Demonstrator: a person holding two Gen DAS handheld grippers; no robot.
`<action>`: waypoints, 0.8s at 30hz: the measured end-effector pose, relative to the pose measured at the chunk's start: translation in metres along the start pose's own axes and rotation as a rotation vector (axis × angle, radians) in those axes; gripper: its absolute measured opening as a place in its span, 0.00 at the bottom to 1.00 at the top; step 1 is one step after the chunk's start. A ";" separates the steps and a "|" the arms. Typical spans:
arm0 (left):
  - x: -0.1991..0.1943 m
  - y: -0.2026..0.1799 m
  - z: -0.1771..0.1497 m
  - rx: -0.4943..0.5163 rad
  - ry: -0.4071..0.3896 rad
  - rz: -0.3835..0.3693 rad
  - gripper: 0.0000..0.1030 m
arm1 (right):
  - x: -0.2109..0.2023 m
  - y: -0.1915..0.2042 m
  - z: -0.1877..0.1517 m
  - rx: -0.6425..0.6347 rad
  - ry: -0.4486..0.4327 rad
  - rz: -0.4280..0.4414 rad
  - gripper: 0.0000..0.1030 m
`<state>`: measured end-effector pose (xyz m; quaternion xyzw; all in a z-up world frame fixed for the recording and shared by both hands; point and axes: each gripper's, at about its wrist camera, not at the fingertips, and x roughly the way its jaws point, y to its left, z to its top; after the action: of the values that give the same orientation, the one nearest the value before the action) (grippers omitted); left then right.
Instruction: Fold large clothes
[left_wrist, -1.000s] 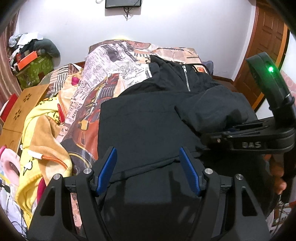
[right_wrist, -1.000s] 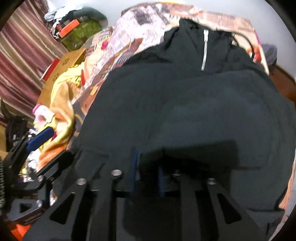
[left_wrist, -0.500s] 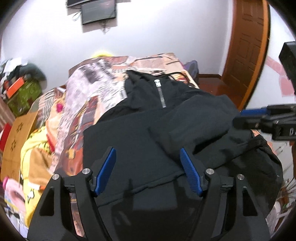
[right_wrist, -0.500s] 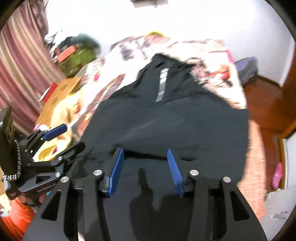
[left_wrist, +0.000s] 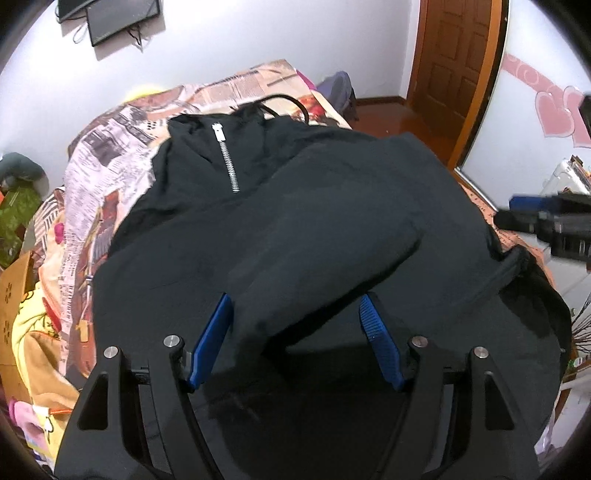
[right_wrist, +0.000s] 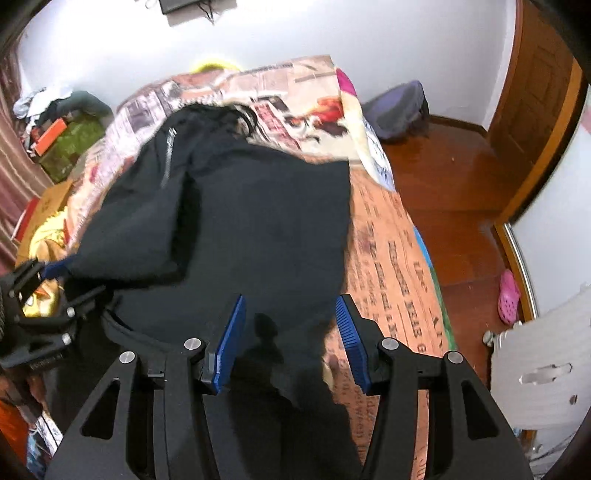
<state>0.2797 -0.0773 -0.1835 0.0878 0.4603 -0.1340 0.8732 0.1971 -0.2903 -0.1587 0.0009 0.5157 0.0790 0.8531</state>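
Observation:
A large black jacket (left_wrist: 295, 206) with a silver zipper (left_wrist: 227, 162) lies spread on the bed, collar at the far end, one sleeve folded across its front. It also shows in the right wrist view (right_wrist: 236, 221). My left gripper (left_wrist: 295, 306) is open, its blue pads either side of the folded sleeve, above the jacket's near part. My right gripper (right_wrist: 290, 310) is open and empty over the jacket's right hem, near the bed's right edge. The right gripper's side shows at the right of the left wrist view (left_wrist: 546, 218).
The bed has a newspaper-print cover (left_wrist: 110, 155) and an orange printed sheet (right_wrist: 391, 258). Yellow bedding (left_wrist: 33, 332) and boxes lie at the left. A wooden door (left_wrist: 458, 59) and wooden floor (right_wrist: 450, 177) with a pink shoe (right_wrist: 509, 295) lie at the right.
My right gripper opened, let go of the black fabric and drew back to the right. The left gripper moved right and closer over the folded sleeve, staying open.

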 end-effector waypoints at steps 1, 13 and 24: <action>0.004 -0.002 0.002 0.003 0.006 0.004 0.69 | 0.005 0.000 -0.003 0.001 0.010 -0.001 0.45; 0.020 -0.003 0.013 -0.028 -0.031 0.040 0.40 | 0.017 -0.013 -0.019 0.050 0.013 0.023 0.52; -0.023 0.070 0.015 -0.274 -0.139 0.048 0.21 | 0.025 -0.017 -0.022 0.081 0.023 0.040 0.55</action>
<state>0.3013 -0.0114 -0.1543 -0.0306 0.4105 -0.0546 0.9097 0.1911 -0.3050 -0.1929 0.0451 0.5281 0.0752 0.8447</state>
